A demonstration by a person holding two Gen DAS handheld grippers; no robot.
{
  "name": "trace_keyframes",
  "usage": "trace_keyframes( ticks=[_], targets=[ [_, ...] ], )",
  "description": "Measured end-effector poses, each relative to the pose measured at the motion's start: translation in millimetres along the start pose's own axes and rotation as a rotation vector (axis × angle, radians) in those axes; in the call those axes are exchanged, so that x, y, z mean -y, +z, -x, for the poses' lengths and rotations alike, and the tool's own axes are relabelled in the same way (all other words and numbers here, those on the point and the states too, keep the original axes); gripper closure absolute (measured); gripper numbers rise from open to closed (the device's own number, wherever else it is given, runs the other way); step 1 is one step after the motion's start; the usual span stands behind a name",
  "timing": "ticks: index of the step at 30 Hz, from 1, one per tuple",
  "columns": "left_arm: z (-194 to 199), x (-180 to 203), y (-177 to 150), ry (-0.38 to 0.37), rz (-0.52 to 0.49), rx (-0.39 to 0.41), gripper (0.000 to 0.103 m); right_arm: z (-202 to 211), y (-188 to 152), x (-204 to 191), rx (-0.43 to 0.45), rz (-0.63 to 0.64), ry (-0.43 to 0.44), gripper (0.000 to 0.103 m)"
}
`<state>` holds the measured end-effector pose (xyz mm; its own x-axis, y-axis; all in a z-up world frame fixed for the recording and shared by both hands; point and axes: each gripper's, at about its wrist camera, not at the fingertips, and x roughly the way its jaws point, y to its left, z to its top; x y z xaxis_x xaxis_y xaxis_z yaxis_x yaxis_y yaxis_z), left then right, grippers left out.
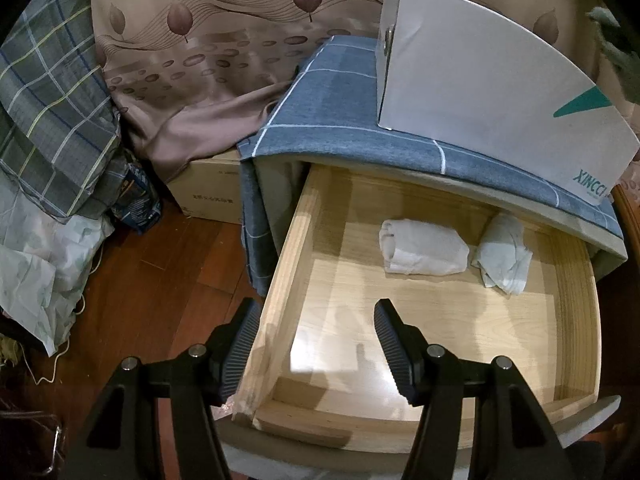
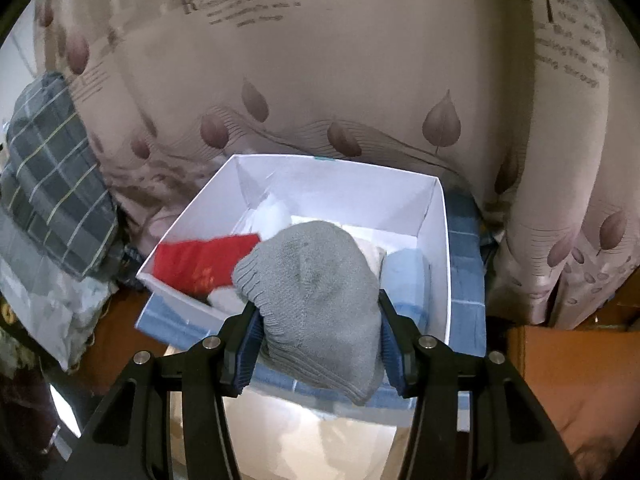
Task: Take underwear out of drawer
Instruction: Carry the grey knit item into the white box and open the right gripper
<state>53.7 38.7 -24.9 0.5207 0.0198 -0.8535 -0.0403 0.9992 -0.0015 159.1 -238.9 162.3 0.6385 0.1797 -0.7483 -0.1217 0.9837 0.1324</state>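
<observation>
The wooden drawer [image 1: 576, 312] stands pulled open. Two rolled white underwear pieces lie at its back: one roll [image 1: 424, 248] and a pale printed one [image 1: 504, 254] to its right. My left gripper [image 1: 316, 312] is open, straddling the drawer's left wall near the front corner. My right gripper [image 2: 316, 304] is shut on a grey knitted garment [image 2: 316, 304] and holds it over the near edge of a white box [image 2: 438, 240]. The box holds a red piece [image 2: 200, 260] and light blue and white pieces.
The white box [image 1: 492, 92] sits on the blue checked cloth [image 1: 332, 96] covering the cabinet top. A patterned curtain [image 1: 192, 40] hangs behind. A cardboard box [image 1: 208, 196], plaid bedding [image 1: 52, 112] and bags lie on the wooden floor [image 1: 152, 280] at left.
</observation>
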Motion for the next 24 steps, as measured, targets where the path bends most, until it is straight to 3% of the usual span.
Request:
trace_keyframes(
  ticks=[6, 15, 24],
  targets=[
    [-1.2, -3.5, 1.5, -0.003, 0.013, -0.001, 0.042, -44.8, 15.5, 5.2, -0.071, -0.020, -0.012, 0.053],
    [-2.3, -4.5, 1.1, -0.004, 0.018, 0.004, 0.042, -98.7, 7.6, 4.6, -0.167, -0.021, -0.032, 0.050],
    [-9.4, -4.3, 2.8, 0.023, 0.016, -0.021, 0.042, -104.4, 2.6, 3.7, -0.168, -0.020, -0.021, 0.030]
  ],
)
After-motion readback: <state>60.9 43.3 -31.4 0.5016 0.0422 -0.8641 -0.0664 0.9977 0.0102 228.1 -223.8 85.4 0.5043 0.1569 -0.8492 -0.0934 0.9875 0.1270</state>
